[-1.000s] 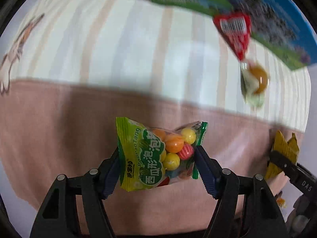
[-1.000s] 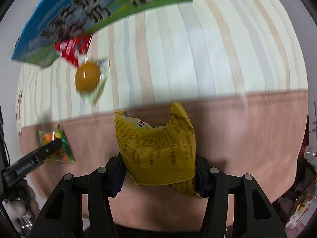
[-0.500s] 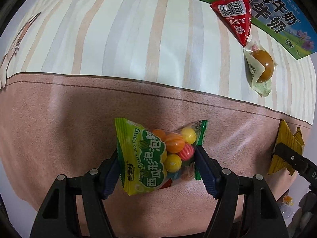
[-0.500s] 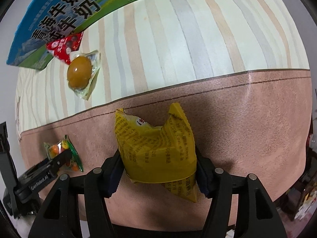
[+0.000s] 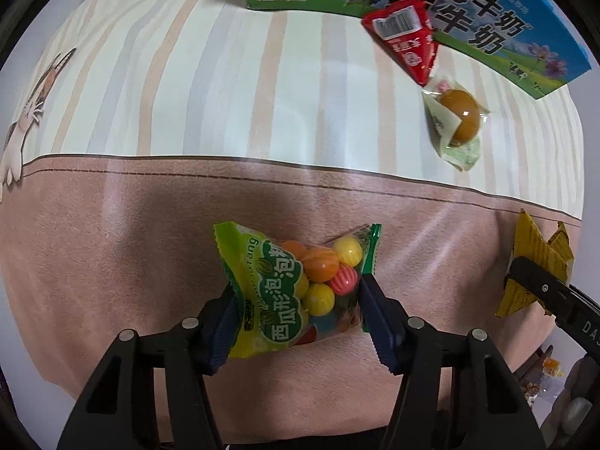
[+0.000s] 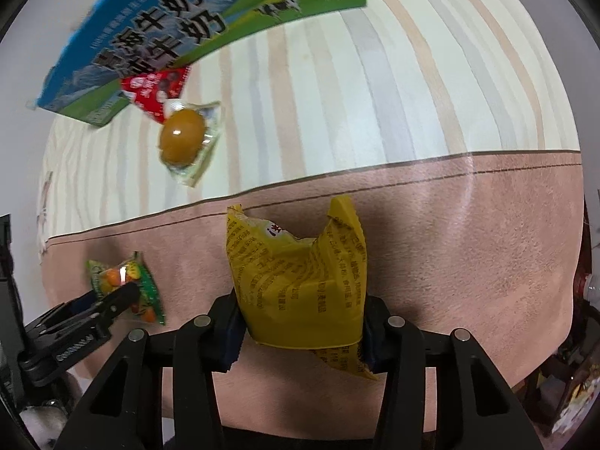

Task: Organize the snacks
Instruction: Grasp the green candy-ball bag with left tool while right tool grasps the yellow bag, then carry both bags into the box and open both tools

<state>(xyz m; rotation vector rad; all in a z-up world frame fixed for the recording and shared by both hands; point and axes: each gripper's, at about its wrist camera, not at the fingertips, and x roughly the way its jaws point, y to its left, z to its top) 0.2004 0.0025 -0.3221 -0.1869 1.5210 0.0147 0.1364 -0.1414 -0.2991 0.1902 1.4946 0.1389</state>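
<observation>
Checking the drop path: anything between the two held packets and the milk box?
The cloth ahead of the candy bag and the yellow packet looks bare. Only a red packet and a wrapped egg lie right by the milk box.

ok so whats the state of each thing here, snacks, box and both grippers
left gripper: jaws just closing, shut on the gumball packet
gumball packet: sealed, pinched by its sides
right gripper: jaws just closing, shut on the yellow packet
yellow packet: crumpled, squeezed between the pads
egg pouch: sealed, lying flat on the cloth
red triangular packet: sealed, lying against the milk box
milk box: lying on its side
</observation>
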